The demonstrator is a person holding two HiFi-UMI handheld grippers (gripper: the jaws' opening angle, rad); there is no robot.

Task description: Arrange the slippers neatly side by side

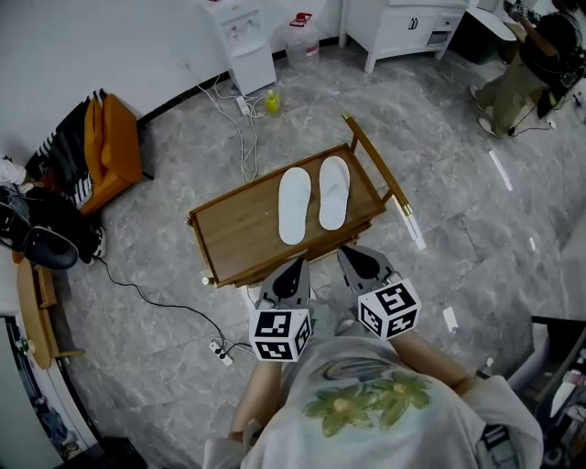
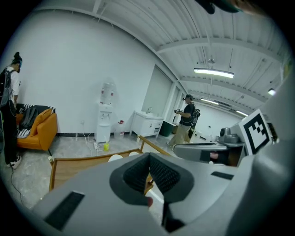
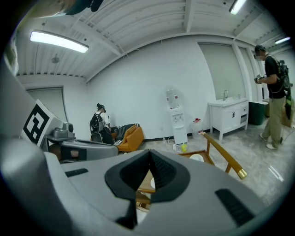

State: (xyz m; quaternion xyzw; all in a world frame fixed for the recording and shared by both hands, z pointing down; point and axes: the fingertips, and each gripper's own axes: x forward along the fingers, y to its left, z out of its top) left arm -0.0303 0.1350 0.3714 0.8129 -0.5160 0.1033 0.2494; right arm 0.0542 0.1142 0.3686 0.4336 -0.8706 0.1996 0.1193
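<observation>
Wooden cart (image 1: pixel 236 229) holds 2 slippers (image 1: pixel 294 205) side by side.

I stand on a gray stone floor (image 1: pixel 458 183) by a white wall (image 1: pixel 110 37) — an orange sofa (image 1: pixel 114 147), a white cabinet (image 1: pixel 403 23) and a water cooler (image 1: pixel 245 41) stand along it.

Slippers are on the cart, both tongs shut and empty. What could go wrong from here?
1. The left slipper lies slightly nearer the person than the right slipper; a corrective nudge could skew the pair.
2. Left tongs and right tongs are shut; reaching in without opening would probably shove a slipper rather than grip it.
3. A power strip and cable lie on the floor by the person's feet: possible trip when stepping round the cart.
</observation>
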